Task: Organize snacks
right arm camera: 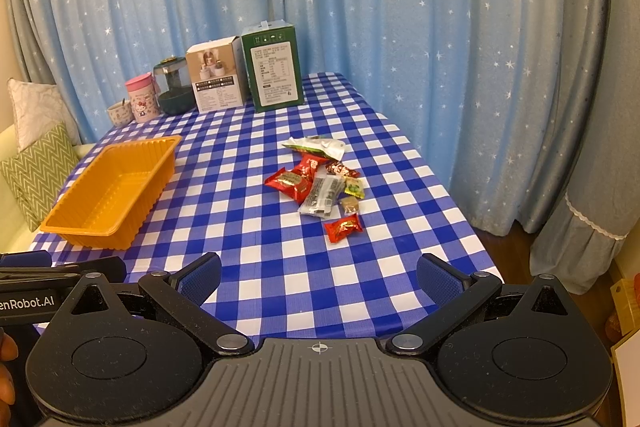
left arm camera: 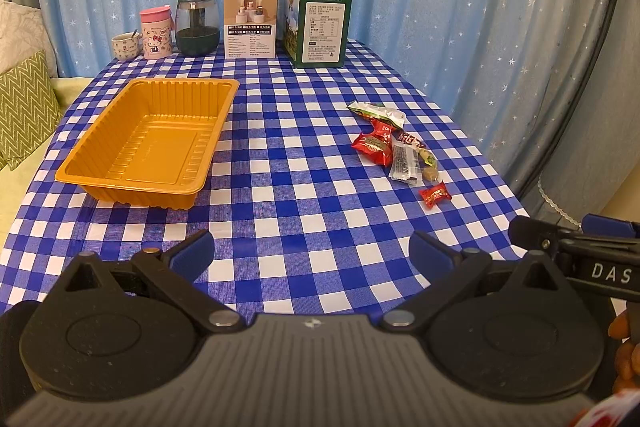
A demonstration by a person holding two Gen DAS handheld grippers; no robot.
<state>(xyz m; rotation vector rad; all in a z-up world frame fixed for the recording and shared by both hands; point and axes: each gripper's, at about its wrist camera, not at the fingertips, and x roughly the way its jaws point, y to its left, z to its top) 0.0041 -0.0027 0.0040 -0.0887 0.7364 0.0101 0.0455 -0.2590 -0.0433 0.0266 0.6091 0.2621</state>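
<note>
An empty orange plastic tray (left arm camera: 120, 179) (right arm camera: 64, 223) sits on the left of the blue checked table. A loose pile of wrapped snacks (left arm camera: 394, 143) (right arm camera: 320, 183) lies on the right: a green-white packet (right arm camera: 316, 145), red packets (right arm camera: 289, 184), a clear-black packet (right arm camera: 321, 201), and a small red candy (left arm camera: 435, 194) (right arm camera: 344, 228) nearest me. My left gripper (left arm camera: 312, 255) is open and empty above the near table edge. My right gripper (right arm camera: 318, 279) is open and empty, short of the small red candy.
At the table's far edge stand a small cup (left arm camera: 126, 47), a pink Hello Kitty mug (left arm camera: 156, 33), a dark jar (left arm camera: 197, 25), a beige box (left arm camera: 251, 22) and a green box (left arm camera: 318, 23). Blue starred curtains hang behind. Cushions (left arm camera: 24, 107) lie left.
</note>
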